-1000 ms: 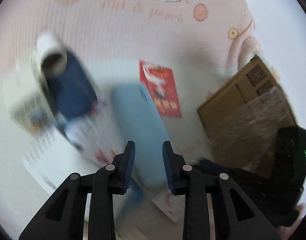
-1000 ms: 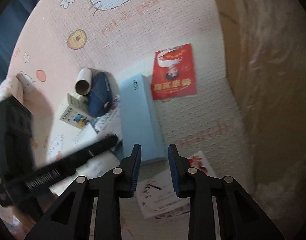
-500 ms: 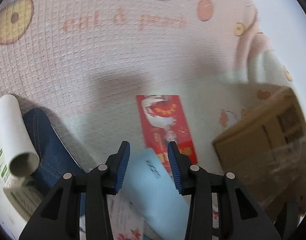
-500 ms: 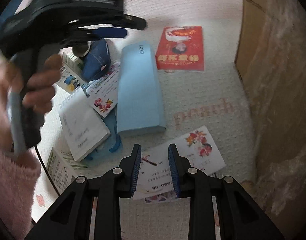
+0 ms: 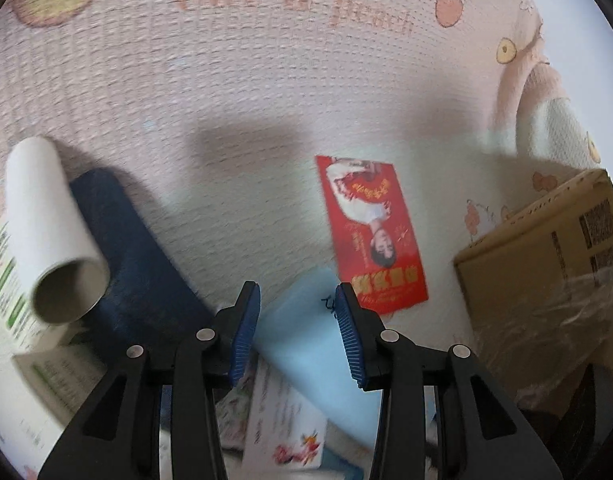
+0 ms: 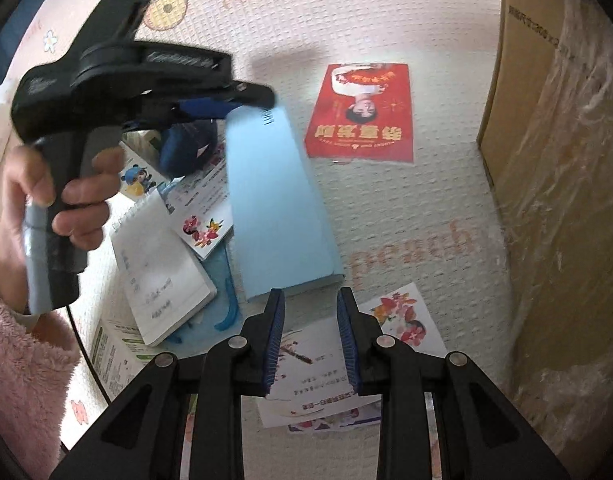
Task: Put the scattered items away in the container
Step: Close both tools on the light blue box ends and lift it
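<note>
Now reaching: left gripper [image 5: 297, 330], jaws part open and empty, hovers at the far end of the light blue case [image 6: 276, 200] on the mat; right gripper [image 6: 310, 344] narrowly open, empty. Next: straddle, close, carry to cardboard box [image 6: 554, 160]

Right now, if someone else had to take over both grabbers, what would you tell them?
Left gripper: its fingers have just been opening, now astride the far end of the light blue box, not gripping.
Right gripper: open, empty, above a flowered card.
On the mat: red booklet, paper tube, dark blue pouch, notebook.
Nothing visibly packed yet; the cardboard box stands to the right.
</note>
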A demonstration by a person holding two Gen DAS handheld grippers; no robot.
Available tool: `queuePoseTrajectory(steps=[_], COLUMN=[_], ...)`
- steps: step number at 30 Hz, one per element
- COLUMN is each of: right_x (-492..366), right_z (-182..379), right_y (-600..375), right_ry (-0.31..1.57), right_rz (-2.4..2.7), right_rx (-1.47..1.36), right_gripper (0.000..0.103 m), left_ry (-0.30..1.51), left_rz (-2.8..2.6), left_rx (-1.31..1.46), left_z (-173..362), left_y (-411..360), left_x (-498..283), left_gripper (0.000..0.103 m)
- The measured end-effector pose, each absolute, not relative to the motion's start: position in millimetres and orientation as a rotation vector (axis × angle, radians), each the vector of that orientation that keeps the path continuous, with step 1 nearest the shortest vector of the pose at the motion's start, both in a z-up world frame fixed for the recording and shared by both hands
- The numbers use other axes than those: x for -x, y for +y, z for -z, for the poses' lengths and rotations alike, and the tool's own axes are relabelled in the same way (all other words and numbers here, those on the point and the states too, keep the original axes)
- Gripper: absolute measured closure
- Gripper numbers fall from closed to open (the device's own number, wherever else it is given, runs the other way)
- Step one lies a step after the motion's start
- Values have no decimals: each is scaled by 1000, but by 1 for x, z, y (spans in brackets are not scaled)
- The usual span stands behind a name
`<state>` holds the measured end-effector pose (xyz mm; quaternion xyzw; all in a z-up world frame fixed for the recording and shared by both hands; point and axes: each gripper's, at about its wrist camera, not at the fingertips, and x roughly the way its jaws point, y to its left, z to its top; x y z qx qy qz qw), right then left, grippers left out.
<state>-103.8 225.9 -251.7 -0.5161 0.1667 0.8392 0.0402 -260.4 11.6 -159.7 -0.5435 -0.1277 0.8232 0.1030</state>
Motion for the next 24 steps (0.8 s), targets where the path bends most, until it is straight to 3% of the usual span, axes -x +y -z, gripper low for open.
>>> queuePoseTrajectory(steps=[12, 24], right_x=[97, 108], right_z=[248, 248], right_y=[229, 245], right_ry=[394, 401], right_rz=[-2551, -2512], right_rx=[1550, 1506], right_gripper=[79, 79], left_ry=[-235, -442], left_rz=[-2419, -2402], left_rx=[1662, 1693], left_z=[152, 158], left_y=[2, -5], left_x=[205, 140], left_gripper=[60, 60])
